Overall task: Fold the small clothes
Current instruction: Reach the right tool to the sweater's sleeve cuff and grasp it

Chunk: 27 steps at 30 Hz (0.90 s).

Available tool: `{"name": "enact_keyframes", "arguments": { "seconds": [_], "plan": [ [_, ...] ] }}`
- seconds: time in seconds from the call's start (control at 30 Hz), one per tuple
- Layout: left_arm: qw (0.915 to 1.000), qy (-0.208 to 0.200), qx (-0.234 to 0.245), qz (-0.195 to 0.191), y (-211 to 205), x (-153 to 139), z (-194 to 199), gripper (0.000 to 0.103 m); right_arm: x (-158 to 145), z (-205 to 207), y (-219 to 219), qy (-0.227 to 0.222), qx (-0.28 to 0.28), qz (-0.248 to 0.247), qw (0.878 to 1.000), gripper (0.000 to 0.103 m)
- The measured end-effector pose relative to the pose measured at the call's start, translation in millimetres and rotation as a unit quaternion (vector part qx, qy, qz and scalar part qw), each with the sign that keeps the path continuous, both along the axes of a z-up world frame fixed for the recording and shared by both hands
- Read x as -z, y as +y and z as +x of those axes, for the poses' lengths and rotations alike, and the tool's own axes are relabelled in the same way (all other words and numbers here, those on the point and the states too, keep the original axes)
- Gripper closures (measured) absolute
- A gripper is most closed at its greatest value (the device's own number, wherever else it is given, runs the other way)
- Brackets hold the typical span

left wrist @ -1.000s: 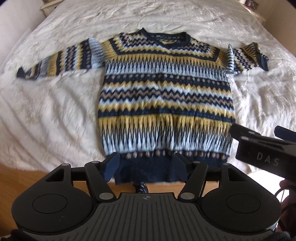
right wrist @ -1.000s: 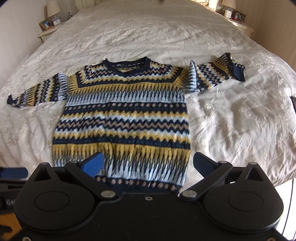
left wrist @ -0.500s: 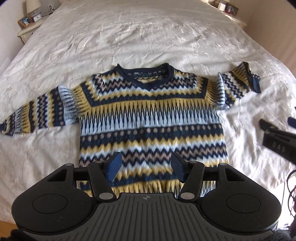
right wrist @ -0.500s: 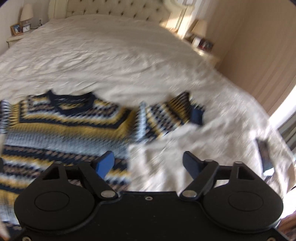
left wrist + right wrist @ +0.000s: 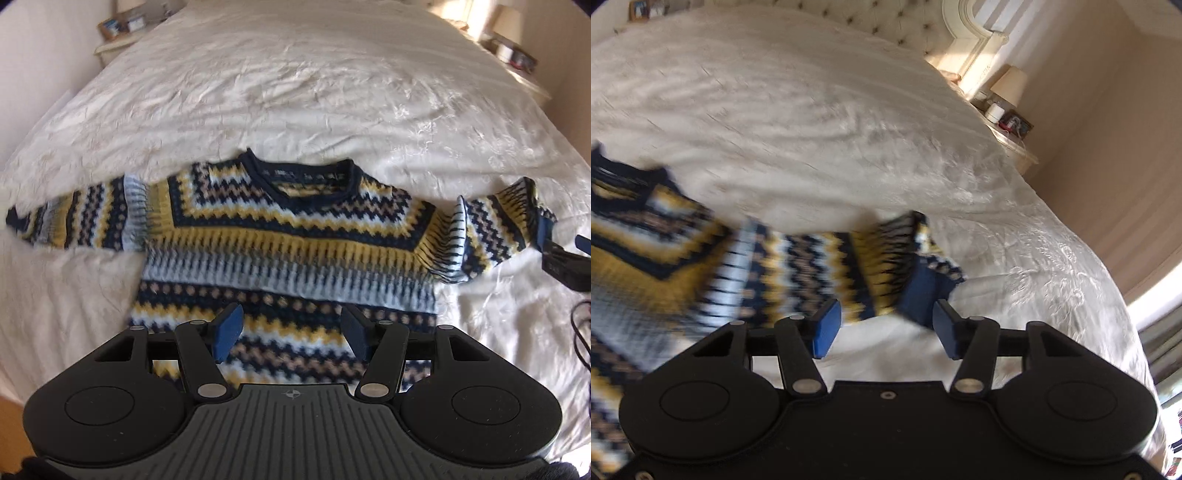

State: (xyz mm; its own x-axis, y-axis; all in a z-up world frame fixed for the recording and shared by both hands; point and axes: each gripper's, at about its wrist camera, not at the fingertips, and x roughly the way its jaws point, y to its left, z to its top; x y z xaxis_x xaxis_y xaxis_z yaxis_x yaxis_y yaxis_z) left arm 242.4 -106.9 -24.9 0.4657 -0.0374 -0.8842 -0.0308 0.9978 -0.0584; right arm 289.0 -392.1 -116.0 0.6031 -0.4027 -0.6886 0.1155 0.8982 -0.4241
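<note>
Left wrist view, left to right. Upper left corner: a pale bedside table with small items on top, too blurred to identify. A white bedspread fills most of the frame; glossy, crinkled cloth with a faint floral relief toward the right side.

The sweater lies flat and face up across the middle of the frame, neckline toward the top, both sleeves stretched outward. Thick knit, zigzag and dotted bands in navy, mustard, pale blue and tan, with a rolled navy collar. The left sleeve reaches the left edge of the frame.

Bottom centre: the left gripper hangs over the sweater's lower body, its blue-padded fingers spread, only sweater surface seen through the gap, nothing pinched. Its black housing hides the hem.

Right edge: the right gripper shows as a black block just beside the right cuff. Below it, a dark cable loops over the bedspread. Upper right: a second bedside table, sunlit.

Right wrist view, heavily motion-blurred. The sweater's shoulder sits at left; the right sleeve runs toward centre, ending in a navy cuff turned up on edge. The right gripper has its jaws closing; the cuff sits just above the right-hand pad, contact not readable through the blur. Between the pads, mostly bare bedspread. Upper right: a lamp on a nightstand, a tufted headboard, beige wall.
</note>
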Motion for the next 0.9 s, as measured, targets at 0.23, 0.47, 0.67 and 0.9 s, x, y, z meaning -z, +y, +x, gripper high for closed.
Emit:
{"name": "enact_keyframes", "arguments": {
  "seconds": [0.23,0.47,0.67,0.9],
  "plan": [
    [0.9988,0.019,-0.044,0.015,-25.4,1.9,-4.1,0.046,54.9,40.8,-46.5,0.046,-0.011,-0.004,0.999,0.043],
    [0.9972,0.029,-0.063,0.027,-40.2,5.6,-7.6,0.046,69.7,55.8,-65.4,0.054,-0.031,-0.010,0.998,0.095],
    [0.9981,0.025,-0.052,0.019,-48.4,4.5,-6.4,0.046,21.5,39.6,-109.4,0.019,-0.009,0.058,0.998,0.095],
    [0.9996,0.014,-0.021,-0.012,-69.5,0.7,3.3,0.046,-89.4,8.9,-184.1,-0.027,0.011,0.205,0.978,0.095]
  ]
}}
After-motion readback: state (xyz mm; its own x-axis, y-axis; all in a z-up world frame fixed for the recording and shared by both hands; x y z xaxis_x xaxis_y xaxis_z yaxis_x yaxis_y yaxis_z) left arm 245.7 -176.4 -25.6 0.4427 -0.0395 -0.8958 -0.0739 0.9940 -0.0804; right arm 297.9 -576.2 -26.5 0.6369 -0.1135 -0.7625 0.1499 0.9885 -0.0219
